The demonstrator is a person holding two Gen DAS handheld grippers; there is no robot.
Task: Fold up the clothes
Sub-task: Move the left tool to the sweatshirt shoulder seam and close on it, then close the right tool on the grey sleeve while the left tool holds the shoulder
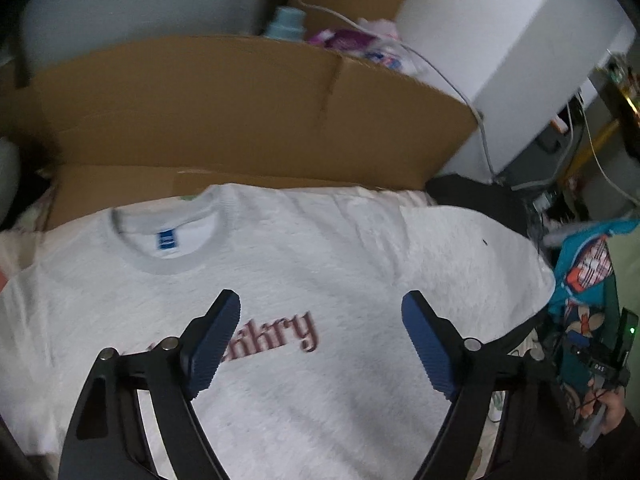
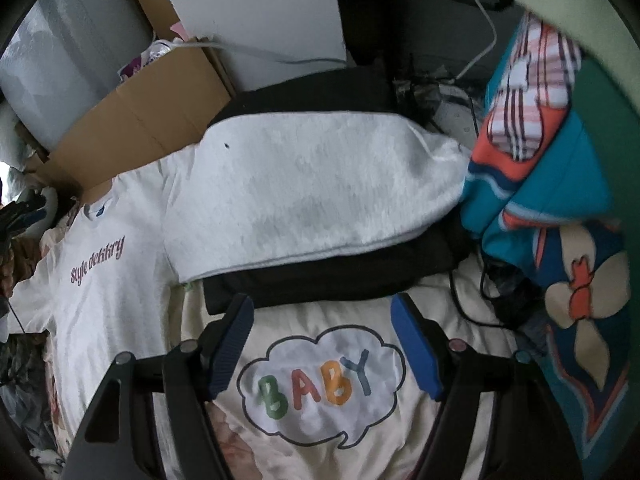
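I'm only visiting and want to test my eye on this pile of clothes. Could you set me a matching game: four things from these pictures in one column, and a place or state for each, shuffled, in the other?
Things
1. light grey T-shirt with maroon lettering
2. brown cardboard box
3. cream cloth with a "BABY" cloud print
4. teal patterned blanket

Places or states
A. between the right hand-held gripper's open fingers
B. bunched at the right edge
C. spread flat, collar away from the camera
D. standing behind the collar

Pairs: 1-C, 2-D, 3-A, 4-B
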